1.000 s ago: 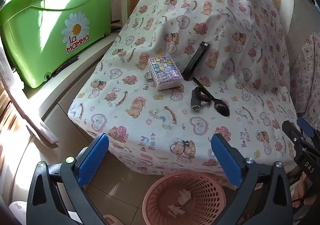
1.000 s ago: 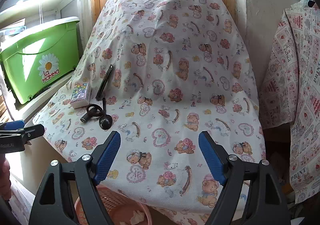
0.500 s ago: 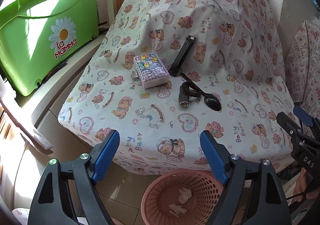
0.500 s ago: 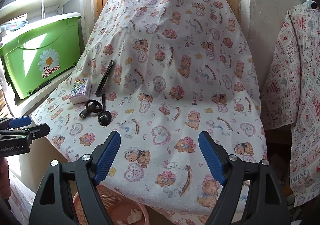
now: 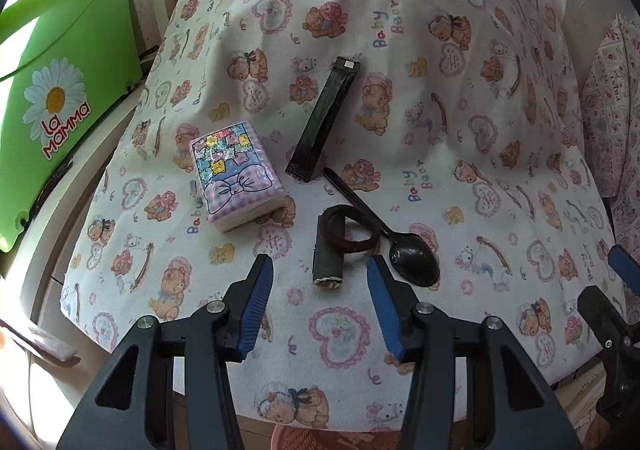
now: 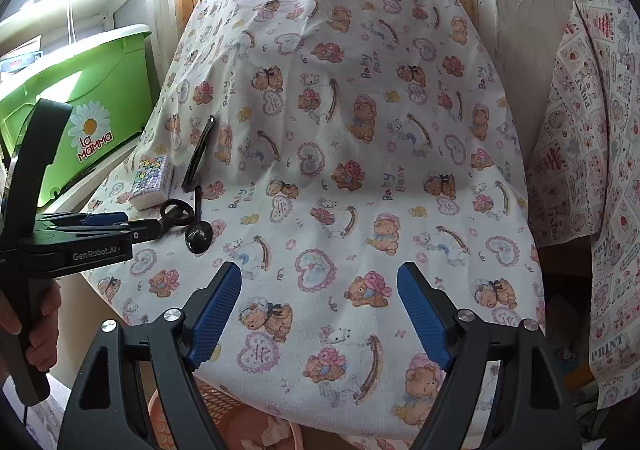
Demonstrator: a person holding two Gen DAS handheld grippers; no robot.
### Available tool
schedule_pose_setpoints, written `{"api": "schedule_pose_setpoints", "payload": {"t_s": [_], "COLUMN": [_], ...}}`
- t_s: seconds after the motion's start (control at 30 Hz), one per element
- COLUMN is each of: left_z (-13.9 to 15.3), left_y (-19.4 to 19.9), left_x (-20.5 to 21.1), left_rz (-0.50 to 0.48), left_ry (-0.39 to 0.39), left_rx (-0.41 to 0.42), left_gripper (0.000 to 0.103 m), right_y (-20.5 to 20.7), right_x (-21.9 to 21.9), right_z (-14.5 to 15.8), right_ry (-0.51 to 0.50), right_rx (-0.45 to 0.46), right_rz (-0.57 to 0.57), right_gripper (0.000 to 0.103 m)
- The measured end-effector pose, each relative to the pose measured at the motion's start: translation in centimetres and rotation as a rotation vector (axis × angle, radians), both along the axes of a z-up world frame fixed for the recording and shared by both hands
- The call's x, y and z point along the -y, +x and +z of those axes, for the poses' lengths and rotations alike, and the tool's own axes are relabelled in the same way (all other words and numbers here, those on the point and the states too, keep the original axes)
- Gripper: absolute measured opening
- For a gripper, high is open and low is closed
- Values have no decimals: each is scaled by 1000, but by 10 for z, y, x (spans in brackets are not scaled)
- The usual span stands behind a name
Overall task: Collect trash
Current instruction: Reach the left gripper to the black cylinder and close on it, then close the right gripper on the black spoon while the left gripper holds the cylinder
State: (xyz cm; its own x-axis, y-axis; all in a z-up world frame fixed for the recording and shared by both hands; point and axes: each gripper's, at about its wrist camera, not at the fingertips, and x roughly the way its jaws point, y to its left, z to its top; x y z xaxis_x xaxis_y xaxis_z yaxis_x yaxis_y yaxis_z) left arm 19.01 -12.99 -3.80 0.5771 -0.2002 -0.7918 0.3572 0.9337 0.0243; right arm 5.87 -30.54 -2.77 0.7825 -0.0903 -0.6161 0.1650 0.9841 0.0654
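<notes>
**Closing in on the small dark tube**

Reaching over the near edge of the bear-print cloth (image 5: 460, 177), I have my left gripper (image 5: 320, 274) lined up on the short dark tube (image 5: 328, 258) that lies with a black hair band (image 5: 352, 226) looped over its far end. My jaws have just been narrowing, yet nothing sits between them: the tube's near end shows in the gap just beyond the tips, untouched, so the gripper is open and empty. A black spoon (image 5: 412, 260) lies just right of the tube, its bowl close to my right fingertip (image 5: 378, 282). The tissue pack (image 5: 236, 177) and a long black sachet (image 5: 324, 121) lie farther back.

My right gripper (image 6: 320, 290) hovers wide open over bare cloth, holding nothing.

I judge this the approach to a pick, with the grasp not yet made. Next I need to push forward and down until the pads straddle the tube, keeping clear of the spoon, then squeeze. The band may come along or slip off. The pink basket (image 6: 240, 422) waits below the cloth's edge for the drop.
</notes>
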Motion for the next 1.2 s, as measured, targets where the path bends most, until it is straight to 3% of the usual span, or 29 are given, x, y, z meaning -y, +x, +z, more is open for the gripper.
{"api": "schedule_pose_setpoints", "payload": {"t_s": [0.13,0.3,0.37,0.73,0.97,1.2], "left_z": [-7,-14,-14,13,24,17], "left_y": [8,11,12,-21,-34,-43], "left_x": [4,5,5,-7,-25,-43], "left_rz": [-1,-9,-20,-29,-9,36], "left_ry": [7,11,12,6,-73,-72], "left_rx": [-21,-31,-34,54,28,18], "left_gripper": [43,32,13,12,12,12], "right_y": [0,2,3,5,4,0], "right_x": [3,5,5,5,-1,-3], "right_z": [0,-1,-1,-3,-4,-3], "right_ry": [-1,16,17,27,17,19], "right_rx": [3,2,3,-3,-10,-8], "right_rz": [-2,-4,-1,-1,8,19], "right_gripper": [82,82,82,82,82,82]}}
